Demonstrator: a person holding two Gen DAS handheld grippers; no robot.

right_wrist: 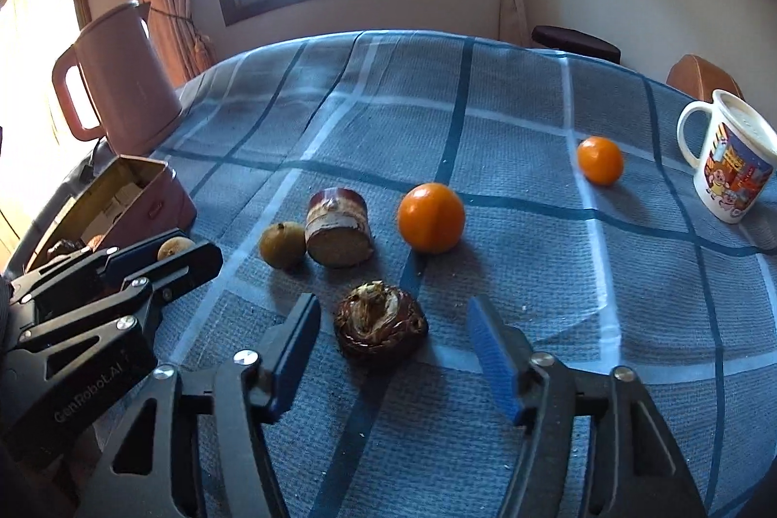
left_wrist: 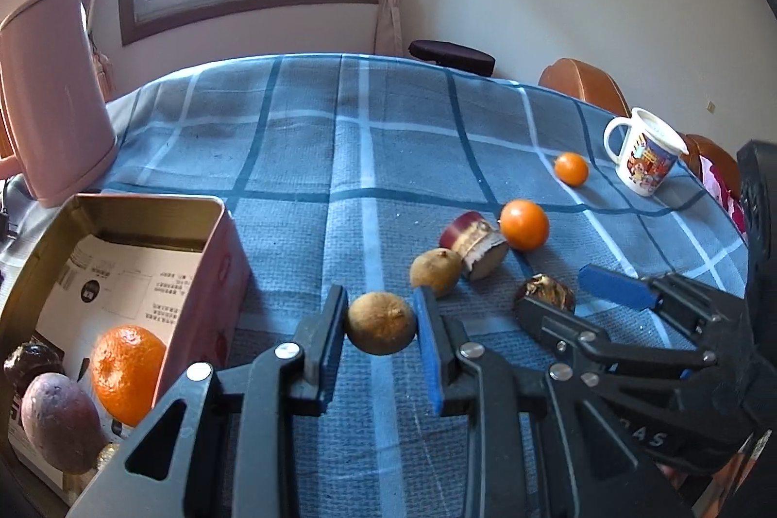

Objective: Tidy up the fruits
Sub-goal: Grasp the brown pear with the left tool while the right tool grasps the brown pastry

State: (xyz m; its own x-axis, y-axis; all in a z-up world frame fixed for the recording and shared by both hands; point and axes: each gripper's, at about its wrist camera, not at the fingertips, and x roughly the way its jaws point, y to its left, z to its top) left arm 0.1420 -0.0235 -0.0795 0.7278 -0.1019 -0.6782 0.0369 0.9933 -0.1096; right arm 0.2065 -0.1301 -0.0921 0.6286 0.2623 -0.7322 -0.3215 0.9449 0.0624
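Note:
My left gripper (left_wrist: 381,324) is shut on a small brown round fruit (left_wrist: 381,323), held above the blue checked cloth, just right of the open tin box (left_wrist: 145,209). The box holds an orange (left_wrist: 127,372), a purple fruit (left_wrist: 60,426) and a dark one (left_wrist: 31,360). My right gripper (right_wrist: 393,353) is open, its fingers on either side of a dark brown wrinkled fruit (right_wrist: 381,324) on the cloth. Beyond lie another brown fruit (right_wrist: 283,243), a cut red-skinned piece (right_wrist: 338,231), a large orange (right_wrist: 430,217) and a small orange (right_wrist: 600,159).
A pink kettle (right_wrist: 121,76) stands at the back left, behind the tin box (right_wrist: 141,197). A white cartoon mug (right_wrist: 728,168) stands at the right edge of the table. Chairs (left_wrist: 582,81) stand beyond the far edge.

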